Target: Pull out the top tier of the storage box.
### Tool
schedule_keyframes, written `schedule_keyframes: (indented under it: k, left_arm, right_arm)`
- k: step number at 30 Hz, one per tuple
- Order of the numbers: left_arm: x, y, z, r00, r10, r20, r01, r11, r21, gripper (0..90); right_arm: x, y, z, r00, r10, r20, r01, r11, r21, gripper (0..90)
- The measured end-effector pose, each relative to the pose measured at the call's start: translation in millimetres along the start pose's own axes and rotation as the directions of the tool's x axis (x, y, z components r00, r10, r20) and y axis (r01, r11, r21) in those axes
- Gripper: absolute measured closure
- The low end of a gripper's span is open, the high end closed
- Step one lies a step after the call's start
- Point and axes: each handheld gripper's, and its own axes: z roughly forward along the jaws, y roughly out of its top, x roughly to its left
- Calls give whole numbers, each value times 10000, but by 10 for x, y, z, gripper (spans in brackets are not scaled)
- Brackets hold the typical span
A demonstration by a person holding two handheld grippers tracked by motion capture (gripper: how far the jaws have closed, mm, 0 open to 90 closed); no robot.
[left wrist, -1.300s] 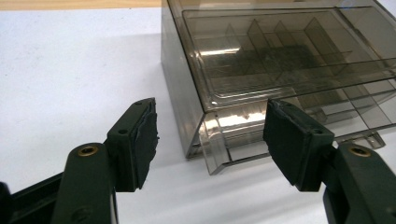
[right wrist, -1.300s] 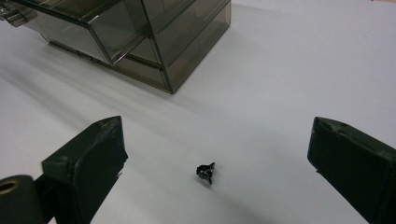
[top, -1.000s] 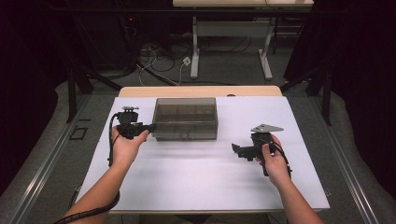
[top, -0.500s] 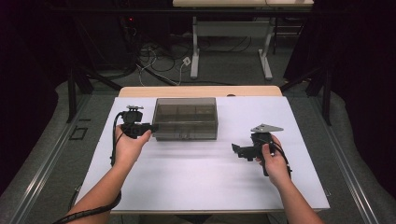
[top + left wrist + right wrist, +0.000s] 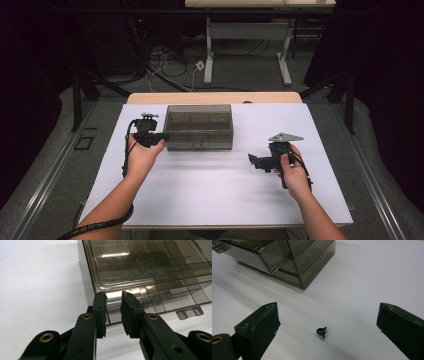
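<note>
Smoky plastic box (image 5: 140, 272) has its near corner approached by the left gripper (image 5: 113, 312), fingers narrowed but pinching nothing; right gripper (image 5: 327, 322) is held spread over a small black part (image 5: 321, 332).

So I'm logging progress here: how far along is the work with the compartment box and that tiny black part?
Early. Nothing looks done: the smoky compartment box is lidded, and the small black part lies loose on the white table. In hand: the left tongs have just been closing at the box's corner edge. The right tongs stand open around the part. Left: grasping and placing it.
</note>
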Motion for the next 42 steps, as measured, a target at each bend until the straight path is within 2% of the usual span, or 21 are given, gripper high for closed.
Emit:
schedule_keyframes:
  k: [7,10,14,23,30,37,42]
  left_arm:
    - [-8,21,18,9996,-2,-284,9,9997,225,804]
    - [0,28,33,9991,-325,-280,335,9987,382,819]
    - [18,36,38,9980,-565,-277,578,9971,493,861]
    - [44,57,30,9939,-1099,-127,1105,9916,678,876]
    - [46,71,34,9930,-1175,-129,1182,9902,747,878]
    - [72,79,35,9895,-1448,-34,1446,9864,784,879]
    - [56,83,32,9889,-1476,-155,1483,9857,800,881]
  right_arm:
    - [3,0,2,10000,9,-20,-9,10000,5,39]
    - [1,0,2,10000,-5,-19,5,10000,-1,38]
    - [-2,0,-3,10000,-9,16,9,10000,9,39]
    - [3,-2,4,10000,-5,-3,5,10000,26,38]
    - [5,-3,6,10000,29,-58,-29,10000,31,39]
    - [5,-4,5,10000,8,-45,-8,10000,46,39]
    - [7,-4,8,10000,23,-82,-23,10000,44,39]
